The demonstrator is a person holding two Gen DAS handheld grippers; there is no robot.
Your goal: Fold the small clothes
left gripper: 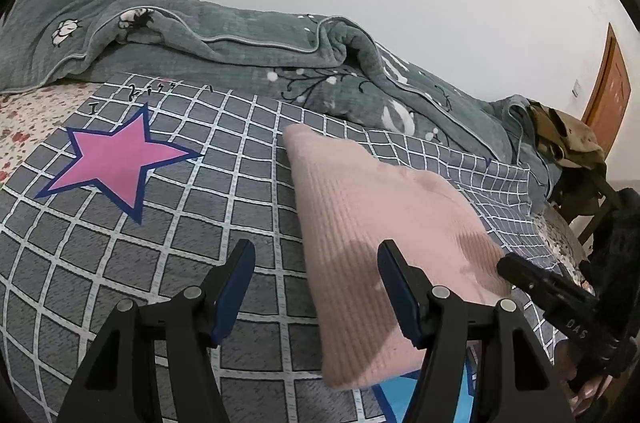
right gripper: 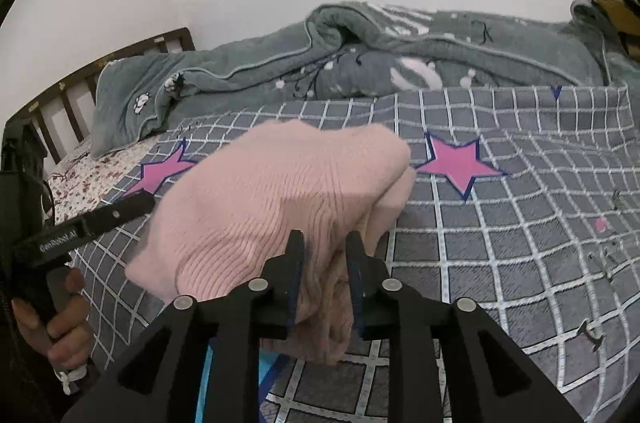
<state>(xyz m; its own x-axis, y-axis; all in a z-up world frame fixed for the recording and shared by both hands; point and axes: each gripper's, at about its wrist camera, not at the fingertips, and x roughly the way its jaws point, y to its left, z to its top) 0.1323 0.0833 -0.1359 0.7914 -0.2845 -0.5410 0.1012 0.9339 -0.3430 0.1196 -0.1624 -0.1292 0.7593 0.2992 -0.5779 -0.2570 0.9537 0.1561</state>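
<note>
Here, right hand-held gripper narrowly parted, astride pink garment

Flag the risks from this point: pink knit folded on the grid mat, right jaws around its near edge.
1. The right gripper has pink knit garment bunched between its barely parted jaws; pulling away could snag an edge and undo the fold.
2. The garment's right side looks lumpy and stacked, so it may slump open.
3. The open left gripper hovers over the garment's left edge and could nudge it across the checked mat.
</note>
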